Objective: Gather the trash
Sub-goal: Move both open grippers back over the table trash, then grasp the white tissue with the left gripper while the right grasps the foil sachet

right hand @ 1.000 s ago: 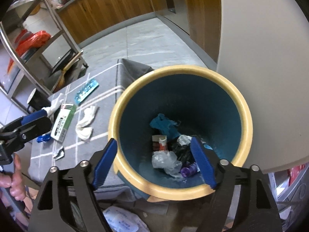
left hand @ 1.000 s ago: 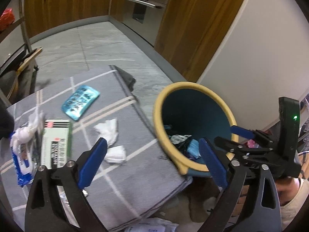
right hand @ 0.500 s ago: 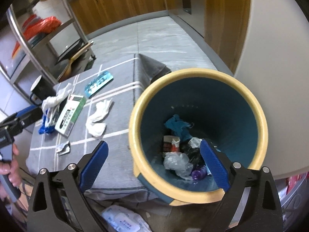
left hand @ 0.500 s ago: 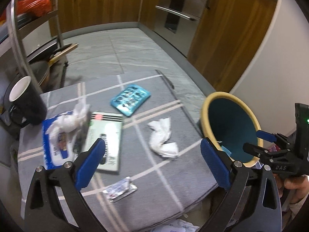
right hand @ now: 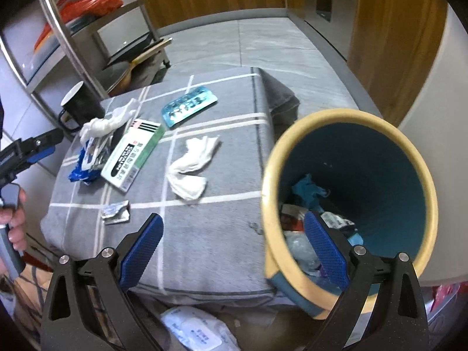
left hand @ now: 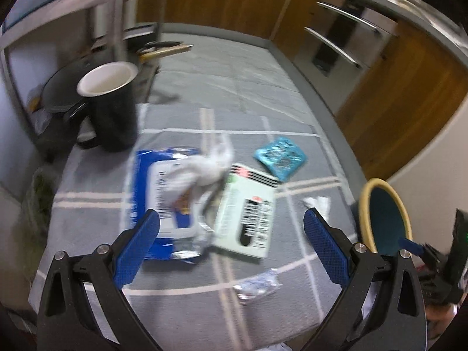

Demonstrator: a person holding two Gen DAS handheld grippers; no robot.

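Observation:
Litter lies on a grey checked cloth [right hand: 210,234]: a blue wipes pack [left hand: 158,193] with a white tissue [left hand: 210,163] on it, a pale green box [left hand: 248,219], a teal blister pack [left hand: 280,155], a crumpled white tissue [right hand: 190,166] and a foil wrapper [left hand: 257,286]. My left gripper [left hand: 231,228] hangs open above the wipes pack and the box, with nothing between its pads. My right gripper [right hand: 232,225] is open over the cloth's near right corner, its right finger in front of the yellow-rimmed teal bin [right hand: 336,114]. The bin holds several scraps.
A black mug [left hand: 114,111] stands at the cloth's far left corner. Behind it is a metal shelf rack [right hand: 73,46] with pans. Wooden cabinets [right hand: 395,44] line the far side of the grey floor. A white packet [right hand: 193,330] lies on the floor under the table's near edge.
Both views have swung left, away from the bin and over the cloth. The left gripper now hovers above the wipes pack and box, and the mug has come into view. The right jaws stand wider.

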